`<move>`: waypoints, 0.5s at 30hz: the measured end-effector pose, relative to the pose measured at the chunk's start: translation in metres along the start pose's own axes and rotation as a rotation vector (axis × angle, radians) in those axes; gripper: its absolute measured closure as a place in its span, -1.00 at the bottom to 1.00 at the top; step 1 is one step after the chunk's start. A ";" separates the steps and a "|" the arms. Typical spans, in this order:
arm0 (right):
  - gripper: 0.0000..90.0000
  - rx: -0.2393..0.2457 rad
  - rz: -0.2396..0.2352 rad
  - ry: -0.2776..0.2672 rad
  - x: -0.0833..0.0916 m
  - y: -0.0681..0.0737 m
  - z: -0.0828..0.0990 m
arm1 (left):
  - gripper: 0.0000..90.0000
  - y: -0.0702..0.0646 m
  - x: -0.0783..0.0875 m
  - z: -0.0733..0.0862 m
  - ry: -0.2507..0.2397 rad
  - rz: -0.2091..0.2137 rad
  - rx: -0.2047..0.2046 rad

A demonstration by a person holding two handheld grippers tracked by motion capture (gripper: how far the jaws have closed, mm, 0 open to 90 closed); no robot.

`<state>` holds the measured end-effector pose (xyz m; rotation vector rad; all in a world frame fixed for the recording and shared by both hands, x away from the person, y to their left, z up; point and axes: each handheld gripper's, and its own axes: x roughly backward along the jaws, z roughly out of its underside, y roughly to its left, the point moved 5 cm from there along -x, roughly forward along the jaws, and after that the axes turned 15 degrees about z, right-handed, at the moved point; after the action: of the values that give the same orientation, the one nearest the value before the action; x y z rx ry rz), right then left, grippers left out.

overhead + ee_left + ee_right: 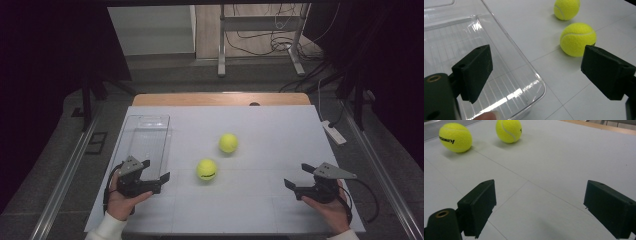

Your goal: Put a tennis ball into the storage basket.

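From above, my left gripper (156,171) sits at the near left of the white table (280,150), its jaws apart and clamped on nothing, one of them over the near end of the clear plastic tray (147,135). My right gripper (298,176) rests at the near right, jaws likewise spread wide over bare table. Two yellow tennis balls lie between them: the nearer ball (206,169) a little left of centre, the farther ball (228,143) just beyond it and to its right, the two close but apart.

The right gripper view picks up black lettering on the nearer ball (455,137) (cut off at the ball's curve, so I cannot read it whole). The left gripper view gives the tray's ribbed floor and rounded near corner (534,82), plus a fingertip (487,116) of mine at the bottom edge. There the farther ball (566,8) is cropped by the frame's top, and my jaw covers the lower right edge of the nearer ball (577,38).
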<state>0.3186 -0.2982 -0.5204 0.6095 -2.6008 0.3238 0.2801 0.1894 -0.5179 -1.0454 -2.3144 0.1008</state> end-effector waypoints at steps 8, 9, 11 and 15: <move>-0.74 0.003 -0.004 -0.001 -0.001 0.001 -0.001 | -0.74 -0.003 0.001 -0.001 0.001 0.003 0.002; -0.74 0.002 -0.005 0.000 -0.001 0.001 -0.001 | -0.74 -0.003 0.001 -0.002 0.002 0.004 0.002; -0.74 0.001 -0.005 0.002 -0.001 0.001 -0.001 | -0.74 -0.004 0.001 -0.003 0.004 0.005 0.002; -0.74 0.002 -0.007 0.005 -0.002 0.001 0.000 | -0.74 -0.006 -0.001 -0.006 0.011 0.015 -0.003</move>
<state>0.3201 -0.2966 -0.5212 0.6173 -2.5929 0.3248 0.2797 0.1839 -0.5116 -1.0627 -2.2978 0.0973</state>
